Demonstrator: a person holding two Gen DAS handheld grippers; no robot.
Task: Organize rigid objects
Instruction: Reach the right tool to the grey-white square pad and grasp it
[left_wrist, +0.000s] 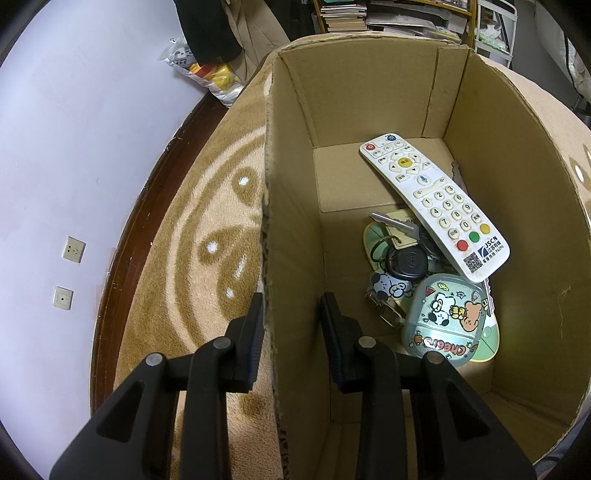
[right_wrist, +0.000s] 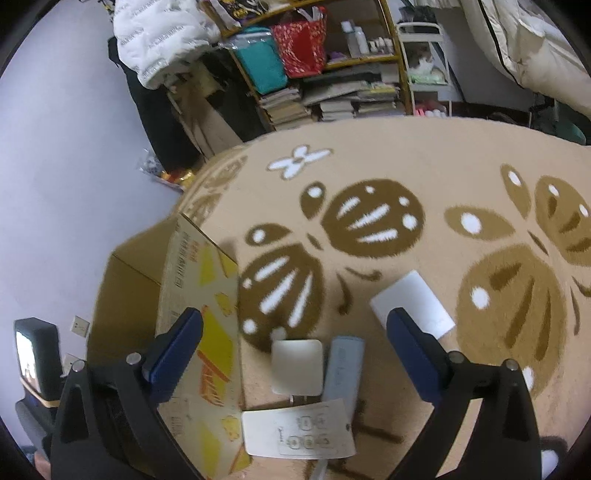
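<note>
Beige butterfly-patterned carpet (right_wrist: 424, 177) fills both views. Lower left of the left wrist view, the left gripper (left_wrist: 291, 325) clamps the cardboard box (left_wrist: 369, 85) wall; right of it inside lie a white remote (left_wrist: 432, 199) marked "JSCN" and a "Cheers" case (left_wrist: 443, 321). The right gripper (right_wrist: 295, 343) stands wide apart over a white card (right_wrist: 417, 302)

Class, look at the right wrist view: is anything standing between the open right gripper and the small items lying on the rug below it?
Nothing visible does. The right gripper is open above the white square adapter and the pale blue stick on the rug, with only bare rug between. The cardboard box stands off to the left.
</note>
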